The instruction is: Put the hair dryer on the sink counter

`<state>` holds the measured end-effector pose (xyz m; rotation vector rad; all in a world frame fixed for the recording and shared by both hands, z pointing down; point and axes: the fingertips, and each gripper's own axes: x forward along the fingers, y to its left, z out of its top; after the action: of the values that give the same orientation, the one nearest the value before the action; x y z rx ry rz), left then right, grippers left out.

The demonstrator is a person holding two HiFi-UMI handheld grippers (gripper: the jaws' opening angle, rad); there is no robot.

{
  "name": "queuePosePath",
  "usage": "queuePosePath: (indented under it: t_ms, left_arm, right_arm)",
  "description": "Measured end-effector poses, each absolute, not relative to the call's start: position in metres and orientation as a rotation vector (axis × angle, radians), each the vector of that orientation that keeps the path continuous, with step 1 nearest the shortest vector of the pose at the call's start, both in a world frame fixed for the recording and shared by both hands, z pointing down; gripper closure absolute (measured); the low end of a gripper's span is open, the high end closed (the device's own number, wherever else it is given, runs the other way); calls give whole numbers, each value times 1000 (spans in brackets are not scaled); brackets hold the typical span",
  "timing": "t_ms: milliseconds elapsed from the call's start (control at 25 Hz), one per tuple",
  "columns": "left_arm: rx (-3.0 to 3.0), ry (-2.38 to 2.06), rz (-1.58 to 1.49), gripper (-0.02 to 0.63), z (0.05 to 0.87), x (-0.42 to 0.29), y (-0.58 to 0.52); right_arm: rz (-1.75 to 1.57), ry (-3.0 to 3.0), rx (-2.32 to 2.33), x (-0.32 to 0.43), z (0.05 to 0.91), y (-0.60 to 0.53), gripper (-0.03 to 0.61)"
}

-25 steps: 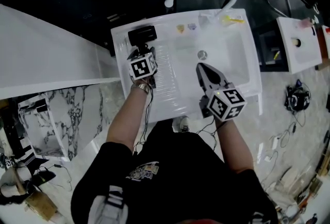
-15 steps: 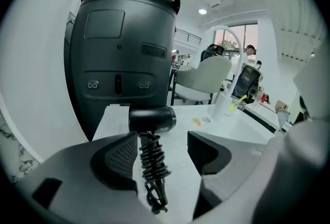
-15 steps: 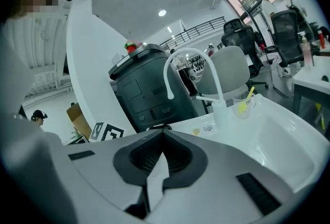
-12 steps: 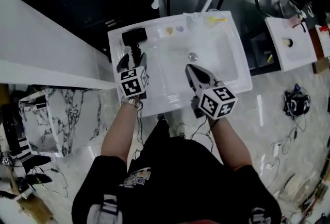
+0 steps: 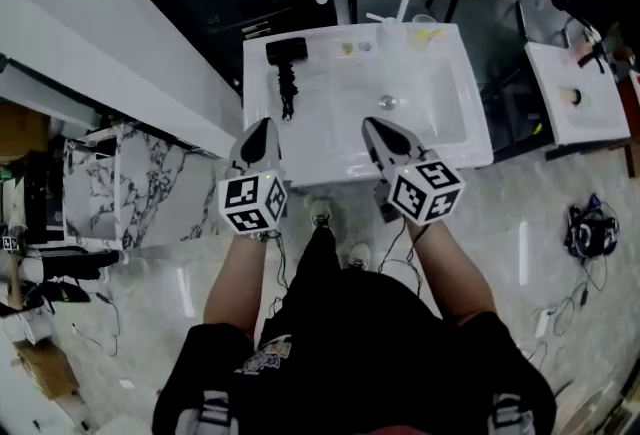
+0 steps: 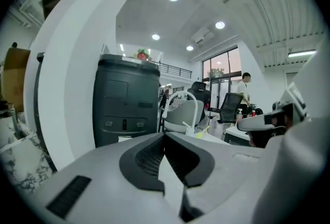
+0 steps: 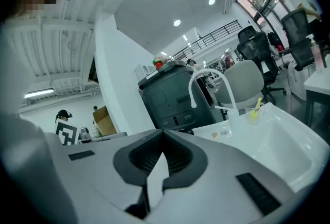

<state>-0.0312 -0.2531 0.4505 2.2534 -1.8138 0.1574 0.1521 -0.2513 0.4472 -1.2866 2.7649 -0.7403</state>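
Lying ahead of the left gripper (image 5: 262, 127) and well clear of its tips, the black hair dryer (image 5: 286, 52) rests on the flat part of the white sink counter (image 5: 335, 161), with its blocky body at the far end. A narrower dark part (image 5: 289, 93) trails back toward the gripper; whether that is the handle or bunched cord is too small to tell. The left gripper's jaws are pressed together with nothing between them, and the right gripper (image 5: 373, 125), a little to its right, is likewise closed and empty. Both hover at the near edge of the counter, and the basin (image 5: 425, 108) lies ahead of the right one. The task looks finished, since the dryer sits on the counter untouched. Should it need moving, it would probably handle as a rigid, fairly light plastic shell, smooth and rounded enough to slip or roll between flat pads. The narrower handle would likely give the surest hold, across its width and close to the body so the heavier head does not swing down. Any loose cord would be limp and could drag or catch on the counter edge.
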Motion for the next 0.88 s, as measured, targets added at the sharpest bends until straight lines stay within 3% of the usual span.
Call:
queuePosePath:
  t_ms: [320, 880]
  left_arm:
    - [2356, -1698, 165, 611, 425, -35, -131]
    - [2302, -1714, 99, 611, 417, -131, -27]
  right_arm:
    - [-797, 2817, -1081, 98, 438, -194, 580]
    - [-766, 2909, -1023, -18, 432, -89, 580]
